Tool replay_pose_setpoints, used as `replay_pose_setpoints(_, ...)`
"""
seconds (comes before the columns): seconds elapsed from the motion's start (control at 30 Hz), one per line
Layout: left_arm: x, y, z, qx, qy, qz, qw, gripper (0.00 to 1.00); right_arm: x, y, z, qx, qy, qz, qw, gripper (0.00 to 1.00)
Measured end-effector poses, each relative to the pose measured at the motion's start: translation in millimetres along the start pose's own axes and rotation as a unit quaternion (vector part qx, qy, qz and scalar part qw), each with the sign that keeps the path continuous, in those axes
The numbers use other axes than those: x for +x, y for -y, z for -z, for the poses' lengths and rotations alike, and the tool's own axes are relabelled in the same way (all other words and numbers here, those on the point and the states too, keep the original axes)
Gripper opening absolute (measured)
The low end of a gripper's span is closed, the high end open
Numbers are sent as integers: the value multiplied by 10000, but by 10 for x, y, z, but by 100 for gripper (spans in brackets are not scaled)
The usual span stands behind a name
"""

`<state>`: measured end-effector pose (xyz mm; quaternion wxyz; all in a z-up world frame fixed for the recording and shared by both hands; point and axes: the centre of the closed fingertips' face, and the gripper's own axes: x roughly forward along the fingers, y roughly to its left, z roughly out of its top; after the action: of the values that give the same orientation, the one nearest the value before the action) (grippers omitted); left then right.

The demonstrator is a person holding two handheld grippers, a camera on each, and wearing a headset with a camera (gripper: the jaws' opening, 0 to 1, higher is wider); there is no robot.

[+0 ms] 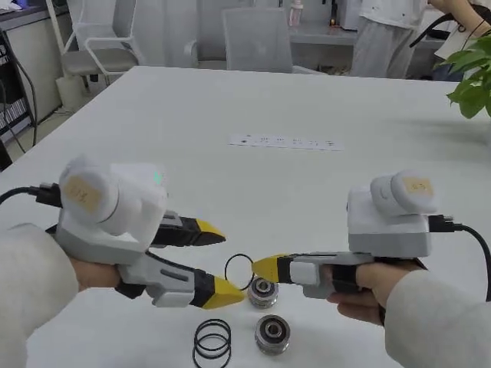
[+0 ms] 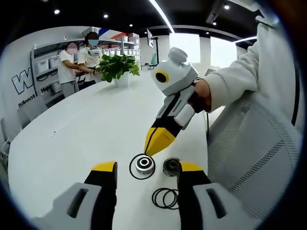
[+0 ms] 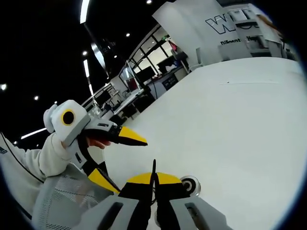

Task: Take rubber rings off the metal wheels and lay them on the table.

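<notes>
The right tongs (image 1: 258,268) are shut on a ring (image 1: 239,255), which is pinched just left of the wheel (image 1: 262,291). The left tongs (image 1: 229,264) are held wide open and empty, beyond the ring from that wheel, so the right is judged nearer.

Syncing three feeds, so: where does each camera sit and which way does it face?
Head view: on the headset, looking down at the table; sleeves, left gripper, right gripper show.
Left gripper view: on that gripper, along its open jaws toward the metal wheels; right sleeve beyond.
Right gripper view: on that gripper, along shut jaws pinching a rubber ring; left sleeve opposite.
Shared: both gripper views show the other gripper and a wheel.
</notes>
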<state>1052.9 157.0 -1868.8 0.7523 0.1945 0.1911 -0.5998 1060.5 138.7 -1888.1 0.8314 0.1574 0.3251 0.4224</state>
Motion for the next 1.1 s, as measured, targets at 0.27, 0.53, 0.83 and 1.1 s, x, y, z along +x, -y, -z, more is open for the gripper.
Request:
replay_pose_setpoints(0.27, -335, 38, 126, -259, 47, -231, 9994, 57, 69, -177, 57, -81, -170, -272, 9995, 0)
replay_pose_setpoints(0.53, -433, 180, 302, -132, -172, -101, 9997, 64, 153, -325, 204, -220, -487, -483, 9974, 0)
replay_pose_setpoints(0.83, -420, 254, 424, -161, -401, 105, 9990, 67, 236, -445, 420, -392, -916, -669, 9928, 0)
replay_pose_setpoints(1.1, -385, 301, 550, -157, -677, 232, 9973, 68, 293, -430, 615, -498, -1270, -663, 9884, 0)
